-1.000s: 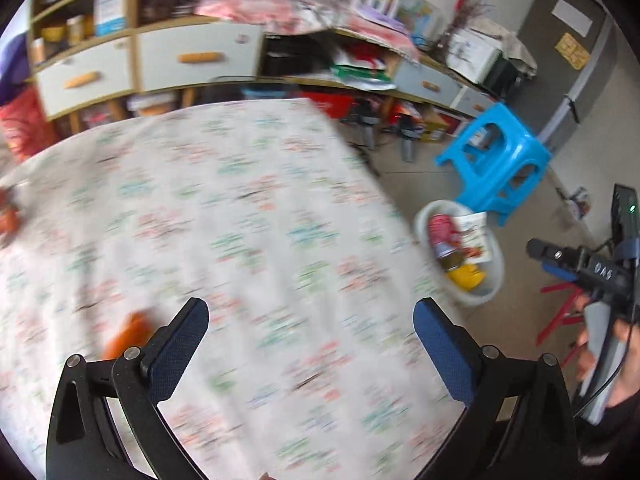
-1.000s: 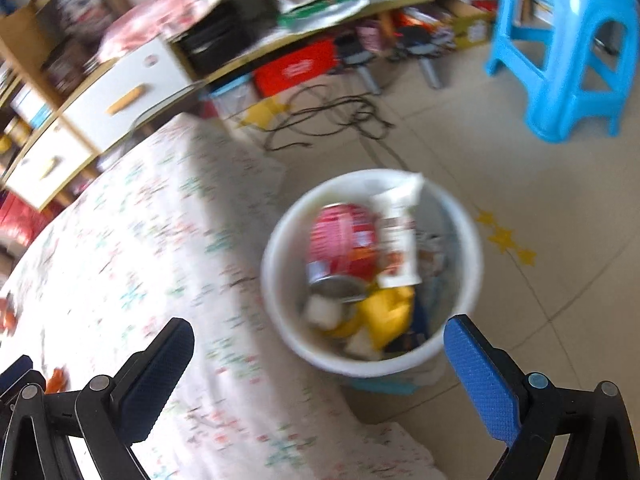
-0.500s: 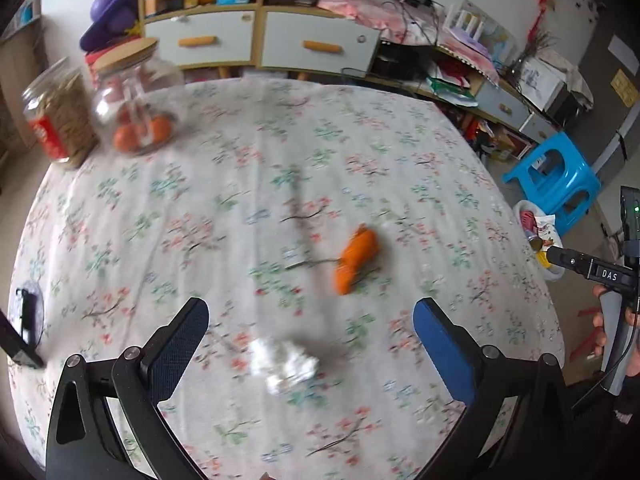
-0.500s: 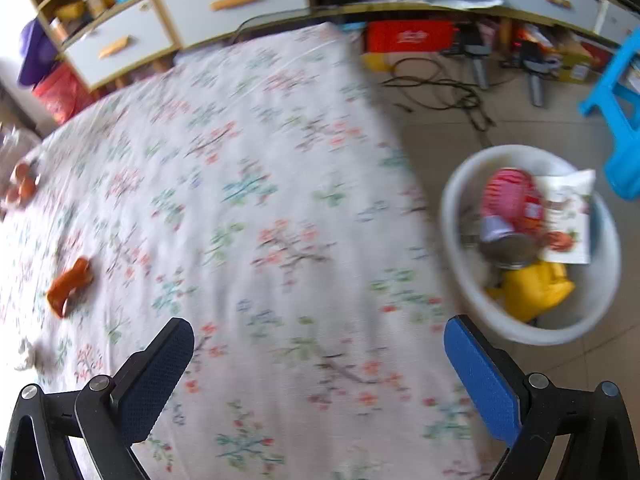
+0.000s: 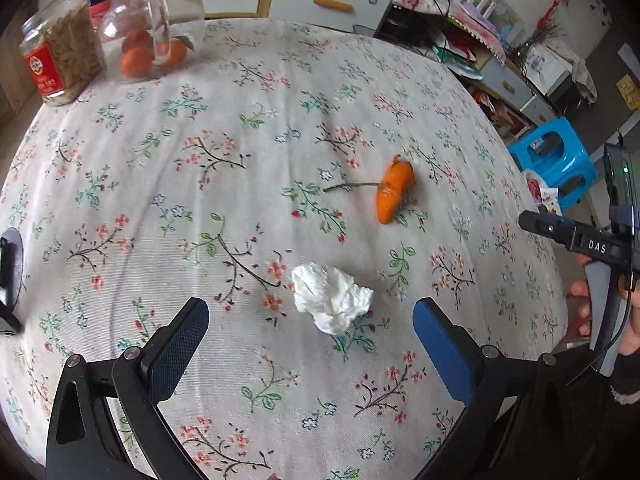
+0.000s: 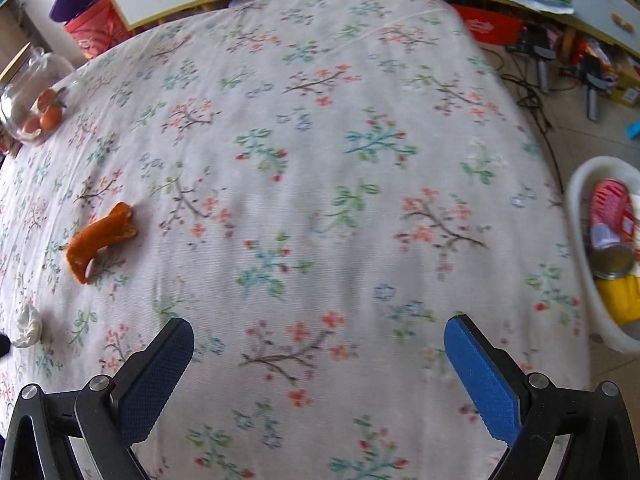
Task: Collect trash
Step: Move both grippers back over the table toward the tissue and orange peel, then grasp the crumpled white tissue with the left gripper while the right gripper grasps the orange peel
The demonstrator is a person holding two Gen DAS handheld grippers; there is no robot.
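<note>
From the left wrist view, the left gripper [image 5: 310, 340] hangs over the round table under its floral-print white tablecloth [image 5: 240, 128], its blue-padded fingers spread wide apart and holding nothing. The crumpled white tissue wad [image 5: 330, 300] lies on the cloth between and just ahead of the fingertips, touching neither. Beyond the tissue, toward the far right, lies the curled orange peel [image 5: 394, 192], with a thin green stem [image 5: 350, 186] sticking out on its left. Well beyond the tissue at the far left edge of the table stand a clear glass jar holding tangerines [image 5: 150, 36] and, just beside it, a red-labelled glass jar of pale nuts [image 5: 60, 60]. Off the table's right edge, a blue plastic stool [image 5: 554, 160] stands on the floor, and the person's right hand [image 5: 624, 320] grips a black handle there. From the right wrist view, the right gripper [image 6: 320, 364] hovers above the same cloth [image 6: 320, 160], fingers also wide apart and empty. The orange peel [image 6: 98, 240] lies far to its left, and the tissue wad [image 6: 28, 326] sits nearer than the peel at the left margin. On the floor past the table's right edge sits a white plastic trash basin [image 6: 580, 220] holding a red can [image 6: 610, 220] and a yellow wrapper [image 6: 622, 296].
</note>
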